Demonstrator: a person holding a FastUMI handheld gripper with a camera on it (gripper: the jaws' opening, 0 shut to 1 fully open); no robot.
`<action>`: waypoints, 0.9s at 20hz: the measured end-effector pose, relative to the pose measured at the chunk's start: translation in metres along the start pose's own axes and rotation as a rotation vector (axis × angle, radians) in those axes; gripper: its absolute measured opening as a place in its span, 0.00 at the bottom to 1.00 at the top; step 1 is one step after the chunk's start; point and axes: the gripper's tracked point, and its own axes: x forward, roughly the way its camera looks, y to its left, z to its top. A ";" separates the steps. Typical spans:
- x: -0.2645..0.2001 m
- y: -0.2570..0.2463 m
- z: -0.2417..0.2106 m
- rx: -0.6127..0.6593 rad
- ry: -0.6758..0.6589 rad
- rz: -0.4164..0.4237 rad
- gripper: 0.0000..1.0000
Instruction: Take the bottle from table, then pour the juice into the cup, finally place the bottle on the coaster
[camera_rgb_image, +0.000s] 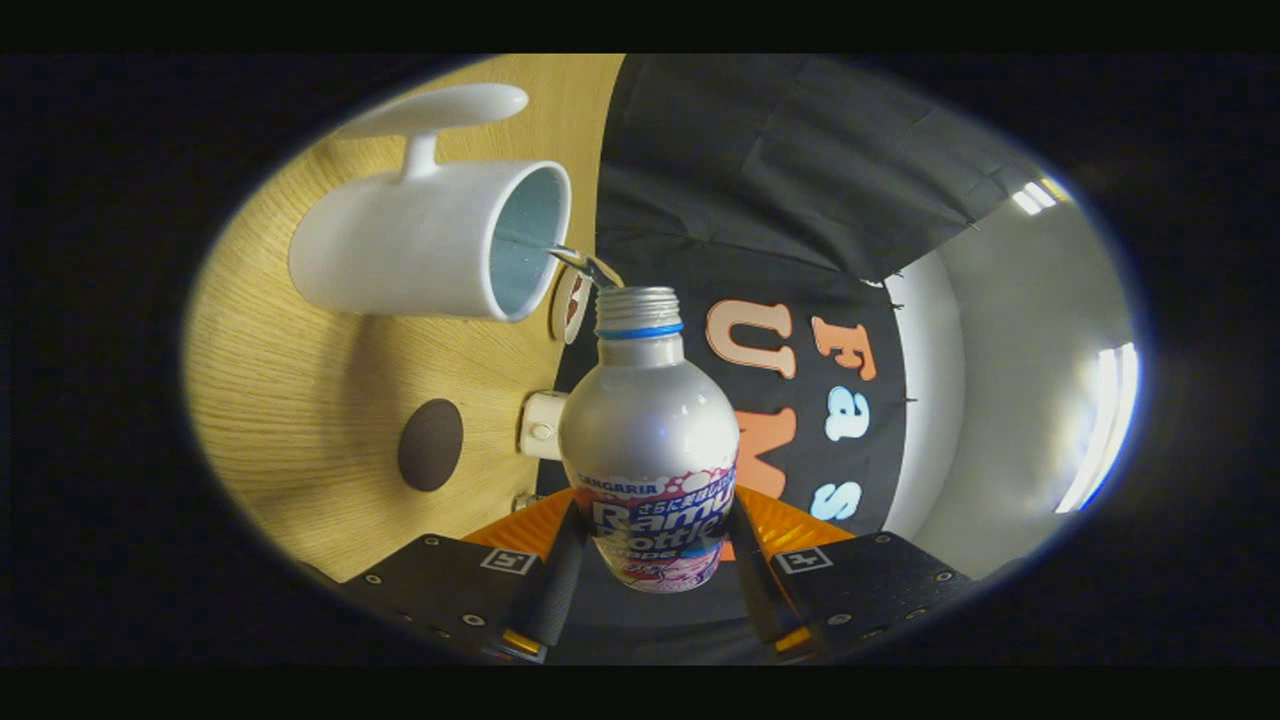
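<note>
A silver bottle (648, 430) with a printed label and an open threaded neck sits between my fingers, and my gripper (655, 570) is shut on its lower body. The view is rolled sideways, so the bottle is tipped toward the white mug (430, 245). A thin stream of liquid runs from the bottle's mouth into the mug's opening. The mug stands on the wooden table (300, 400), its handle on the far side from the bottle. A dark round coaster (430, 444) lies on the table beside the mug, just off the bottle's shoulder.
A small white cap-like object (543, 425) sits at the table's edge behind the bottle. A round disc (568, 303) with a red mark leans near the mug's rim. Black cloth hangs beyond the table, with a pale wall and bright lights farther off.
</note>
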 end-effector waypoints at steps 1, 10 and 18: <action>0.000 -0.001 0.000 -0.005 -0.003 -0.002 0.71; 0.003 -0.006 0.000 -0.060 -0.024 -0.020 0.71; 0.004 -0.006 -0.001 -0.080 -0.028 -0.014 0.71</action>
